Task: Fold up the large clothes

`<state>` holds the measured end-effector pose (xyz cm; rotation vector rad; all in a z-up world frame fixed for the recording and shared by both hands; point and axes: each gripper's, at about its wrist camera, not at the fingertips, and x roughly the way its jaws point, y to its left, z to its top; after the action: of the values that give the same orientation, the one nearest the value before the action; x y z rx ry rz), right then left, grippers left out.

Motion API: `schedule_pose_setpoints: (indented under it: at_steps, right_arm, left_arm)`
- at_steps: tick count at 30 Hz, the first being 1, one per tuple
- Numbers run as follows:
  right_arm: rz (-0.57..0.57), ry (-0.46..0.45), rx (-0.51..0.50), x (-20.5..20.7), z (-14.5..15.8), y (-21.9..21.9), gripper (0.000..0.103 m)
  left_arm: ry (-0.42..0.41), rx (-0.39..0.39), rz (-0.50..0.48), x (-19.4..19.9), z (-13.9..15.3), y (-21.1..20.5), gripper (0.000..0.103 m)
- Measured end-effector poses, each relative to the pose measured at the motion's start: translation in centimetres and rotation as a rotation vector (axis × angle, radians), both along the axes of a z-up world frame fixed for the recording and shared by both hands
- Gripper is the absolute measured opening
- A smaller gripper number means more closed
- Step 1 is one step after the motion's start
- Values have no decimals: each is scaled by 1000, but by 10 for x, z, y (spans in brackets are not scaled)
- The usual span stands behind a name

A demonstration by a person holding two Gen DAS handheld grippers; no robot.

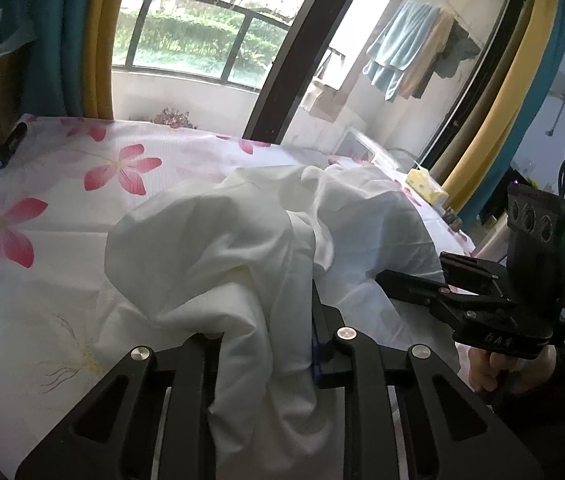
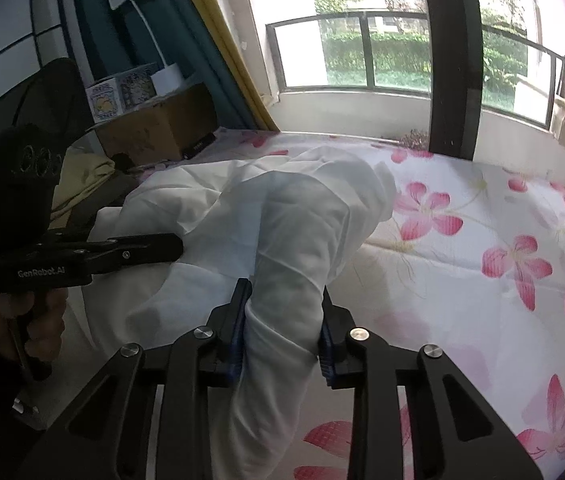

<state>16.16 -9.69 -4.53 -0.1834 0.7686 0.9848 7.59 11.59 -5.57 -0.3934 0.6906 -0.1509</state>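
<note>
1. White fabric fills the left wrist view: your left tool (image 1: pixel 270 344) has its jaws drawn in on a bunched fold of the white garment (image 1: pixel 218 248), cloth spilling over the left finger. The garment lies crumpled on the bed, on the floral sheet (image 1: pixel 42 200). Your right tool (image 1: pixel 402 280) enters from the right, its tips at the garment's edge, your right hand (image 1: pixel 502 368) on the handle.
2. Right wrist view: your right tool (image 2: pixel 282 320) is narrowed onto a thick gathered roll of the garment (image 2: pixel 302 216), blue pads pressing both sides. Your left tool (image 2: pixel 174 246) sits at left, its tips against the cloth.
</note>
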Motion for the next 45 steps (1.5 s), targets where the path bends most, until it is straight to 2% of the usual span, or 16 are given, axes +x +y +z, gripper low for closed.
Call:
schedule_pose_setpoints:
  at_steps: [11, 21, 28, 36, 38, 40, 43, 45]
  right_arm:
    - [66, -65, 28, -21, 28, 28, 28]
    - [157, -108, 51, -50, 44, 81, 28]
    - [203, -93, 87, -58, 46, 115, 28]
    - [234, -38, 85, -56, 28, 143, 28]
    - [235, -25, 69, -54, 20, 149, 28]
    - [230, -16, 40, -52, 7, 153, 28]
    - [206, 39, 17, -41, -14, 157, 30]
    - [195, 59, 2, -36, -22, 157, 33]
  left_arm:
    - [-73, -1, 53, -36, 14, 34, 22]
    - [-93, 18, 124, -75, 23, 80, 22]
    - [-87, 53, 160, -92, 31, 109, 22]
    - [-56, 76, 179, -97, 25, 130, 22]
    - [-22, 117, 186, -92, 17, 132, 22]
    - [20, 115, 185, -86, 5, 136, 22]
    - [65, 104, 201, -79, -10, 143, 27]
    - [107, 103, 213, -74, -19, 146, 36]
